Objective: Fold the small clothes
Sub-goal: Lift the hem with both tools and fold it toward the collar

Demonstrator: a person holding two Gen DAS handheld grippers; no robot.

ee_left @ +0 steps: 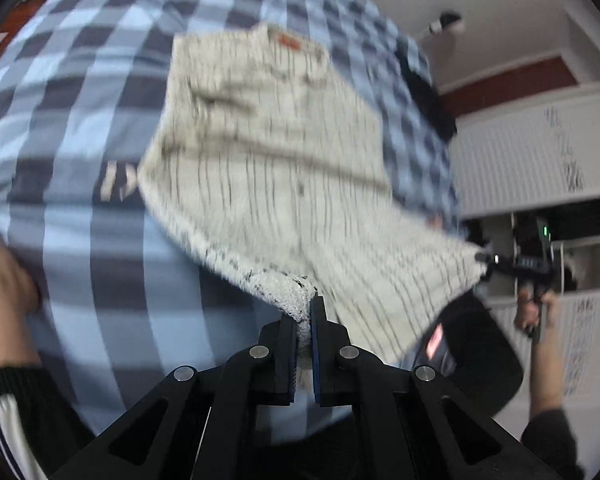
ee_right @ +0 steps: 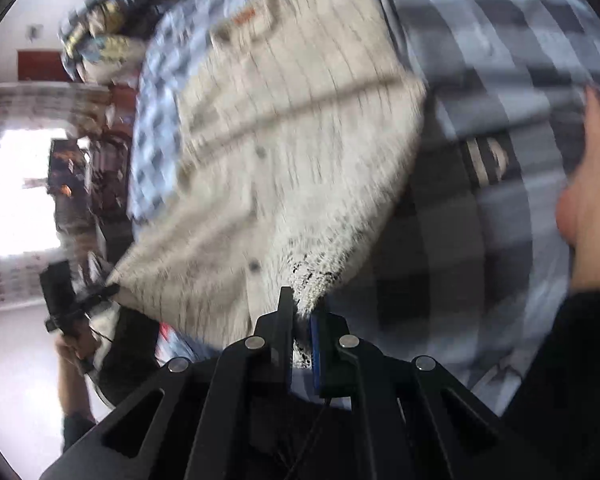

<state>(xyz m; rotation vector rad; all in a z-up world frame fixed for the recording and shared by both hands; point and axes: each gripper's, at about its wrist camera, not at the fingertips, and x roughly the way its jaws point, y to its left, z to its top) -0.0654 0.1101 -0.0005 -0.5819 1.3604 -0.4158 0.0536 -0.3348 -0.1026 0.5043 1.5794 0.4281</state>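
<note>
My left tongs (ee_left: 303, 320) are closed down narrow on a hem corner of the cream striped shirt (ee_left: 276, 152), the fuzzy knit edge pinched between the 2 dark fingers. My right tongs (ee_right: 300, 320) are clamped the same way on the other hem corner of the same shirt (ee_right: 284, 140), a bit of speckled weave bunched in the narrow gap between their fingers. From the left wrist camera I can also see the right tongs (ee_left: 485, 259) far off at the shirt's right corner, and from the right wrist camera the left tongs (ee_right: 112, 290) at its left corner, so the hem is stretched between the 2. The shirt's collar end, with its small orange label (ee_left: 289, 42), lies on the blue checked bedspread (ee_left: 80, 128), while the hem end looks raised toward me; both views are blurred, so I cannot tell how much of it touches the bed. A row of buttons runs down its middle. A pile of patterned bedding (ee_right: 100, 32) sits beyond the shirt at the far edge of the bed, and a bright window (ee_right: 24, 196) shows to the left.
</note>
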